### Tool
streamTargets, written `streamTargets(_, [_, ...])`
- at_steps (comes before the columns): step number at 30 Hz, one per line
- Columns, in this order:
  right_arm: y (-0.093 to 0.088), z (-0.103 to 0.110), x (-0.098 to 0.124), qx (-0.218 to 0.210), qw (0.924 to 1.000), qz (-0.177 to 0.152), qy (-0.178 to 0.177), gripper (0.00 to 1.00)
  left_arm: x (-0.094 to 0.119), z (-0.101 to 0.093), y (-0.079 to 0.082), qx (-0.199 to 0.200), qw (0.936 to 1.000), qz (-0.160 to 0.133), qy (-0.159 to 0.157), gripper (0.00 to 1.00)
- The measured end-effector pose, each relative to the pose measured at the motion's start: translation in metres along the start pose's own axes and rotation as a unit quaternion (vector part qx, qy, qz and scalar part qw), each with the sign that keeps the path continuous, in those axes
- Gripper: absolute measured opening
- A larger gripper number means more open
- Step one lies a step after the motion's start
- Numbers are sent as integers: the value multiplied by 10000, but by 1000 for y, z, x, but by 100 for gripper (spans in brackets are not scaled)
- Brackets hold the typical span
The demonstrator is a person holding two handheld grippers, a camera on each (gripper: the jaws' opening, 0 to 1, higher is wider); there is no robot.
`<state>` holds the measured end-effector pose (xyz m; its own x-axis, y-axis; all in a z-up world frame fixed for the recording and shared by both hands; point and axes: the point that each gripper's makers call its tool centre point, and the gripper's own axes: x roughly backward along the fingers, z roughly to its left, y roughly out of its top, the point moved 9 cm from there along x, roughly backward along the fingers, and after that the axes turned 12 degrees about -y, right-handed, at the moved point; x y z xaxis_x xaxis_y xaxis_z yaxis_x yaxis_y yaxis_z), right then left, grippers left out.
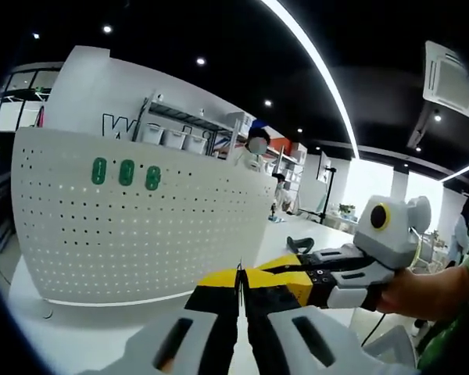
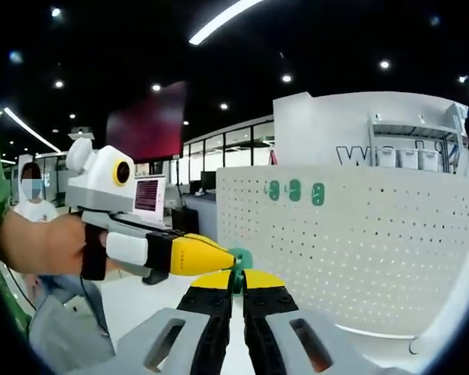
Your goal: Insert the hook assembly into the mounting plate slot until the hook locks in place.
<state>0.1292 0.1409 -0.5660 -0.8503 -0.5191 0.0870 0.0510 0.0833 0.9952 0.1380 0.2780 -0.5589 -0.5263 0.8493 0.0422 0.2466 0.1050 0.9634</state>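
I count 1 white perforated metal pegboard panel standing upright on the white counter, w/ 3 small green oval hooks in a row near its top. In right gripper view, my right gripper has yellow tips pressed together on a small green hook piece, held in front of the panel, not touching it. Left gripper has tips pressed together; can't tell if anything's between them. The two grippers meet tip to tip. A hand grips the right gripper's handle.
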Motion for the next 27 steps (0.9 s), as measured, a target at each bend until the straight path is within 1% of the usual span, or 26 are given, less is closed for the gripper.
streamTargets(10, [-1, 1, 0, -32, 10000, 2, -7, 2, 0, -1, -1, 29, 10000, -16, 29, 2])
streamTargets(23, [-1, 0, 1, -241, 9997, 85, -34, 1, 0, -1, -1, 55, 10000, -8, 3, 2])
streamTargets(27, [-1, -1, 2, -268, 9996, 66, -50, 1, -1, -1, -1, 74, 10000, -12, -17, 2])
